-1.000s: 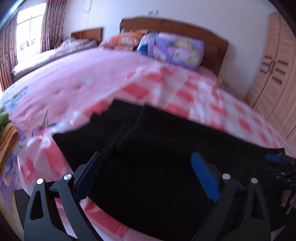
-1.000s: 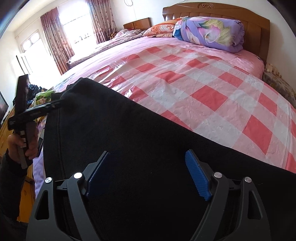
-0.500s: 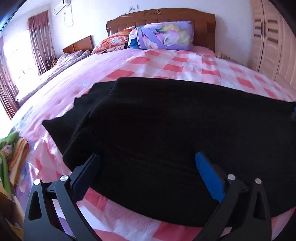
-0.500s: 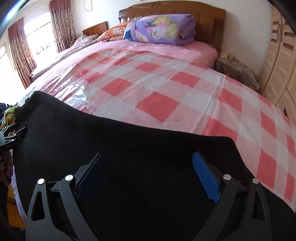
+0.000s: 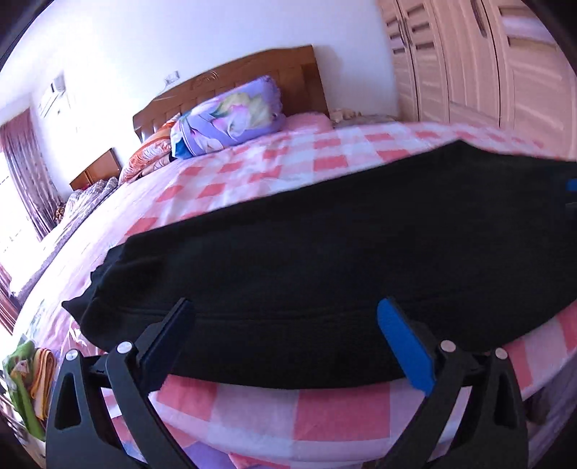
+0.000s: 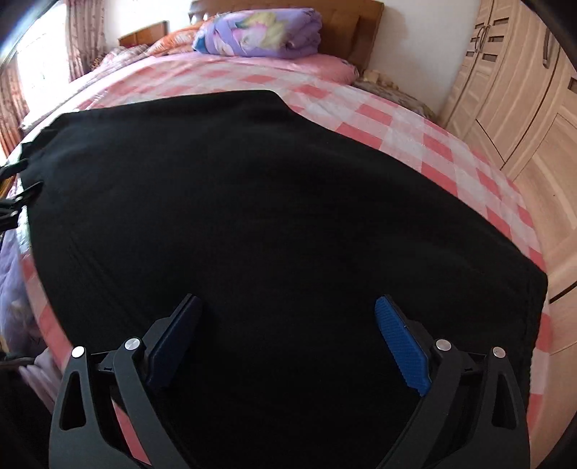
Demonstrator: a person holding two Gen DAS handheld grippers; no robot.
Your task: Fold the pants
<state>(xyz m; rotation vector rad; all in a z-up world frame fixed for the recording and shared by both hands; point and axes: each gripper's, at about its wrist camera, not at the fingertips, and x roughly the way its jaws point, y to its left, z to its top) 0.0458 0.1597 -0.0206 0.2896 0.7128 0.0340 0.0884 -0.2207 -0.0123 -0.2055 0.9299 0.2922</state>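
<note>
A big bed (image 5: 324, 407) with a pink checked sheet filled the room. A wooden headboard (image 5: 230, 86) stood at the far end, and a tall wardrobe (image 6: 523, 90) stood at the side. A rolled purple blanket (image 6: 259, 32) lay up by the headboard.

The black pants (image 6: 234, 216) lay flat across the near part of the bed, close to its edge. They looked already folded into a long, wide strip. A thick doubled edge (image 5: 288, 317) showed on the near side in the left view.

The left gripper (image 5: 285, 335) hung just over that near edge. Its jaws were spread wide and held nothing. The right gripper (image 6: 288, 332) hung over the other end of the pants. Its jaws were spread wide too, with no cloth between them.

It looked like one fold was done and the next had not begun. The next move would likely need both grippers to go down, pinch the cloth at one end through all its layers, and carry that end over to the other. If only the top layer got pinched, the fold could come apart.
</note>
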